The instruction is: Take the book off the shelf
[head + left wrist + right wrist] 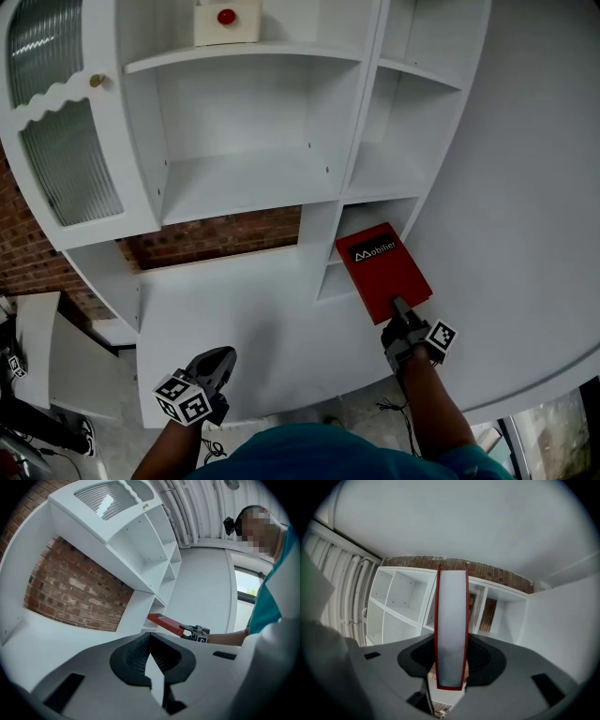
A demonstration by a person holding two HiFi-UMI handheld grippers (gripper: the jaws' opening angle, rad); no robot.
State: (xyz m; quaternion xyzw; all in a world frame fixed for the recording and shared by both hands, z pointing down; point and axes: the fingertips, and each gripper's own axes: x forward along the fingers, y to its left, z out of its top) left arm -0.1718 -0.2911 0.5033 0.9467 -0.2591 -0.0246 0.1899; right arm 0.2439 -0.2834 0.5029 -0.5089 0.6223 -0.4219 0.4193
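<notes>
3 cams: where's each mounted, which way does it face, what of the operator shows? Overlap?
Head view: on the head, steeply down on the shelf unit, red book, left gripper, right gripper; both forearms show.
Left gripper view: on the left gripper, along its shut, empty jaws toward the brick bay; teal sleeve at right.
Right gripper view: on the right gripper, along jaws clamped on the red book, shelf unit beyond; body unclear.
Shared: head and left gripper views show the held red book.

Red book (382,270) (white title) at shelf (244,178) front
</notes>
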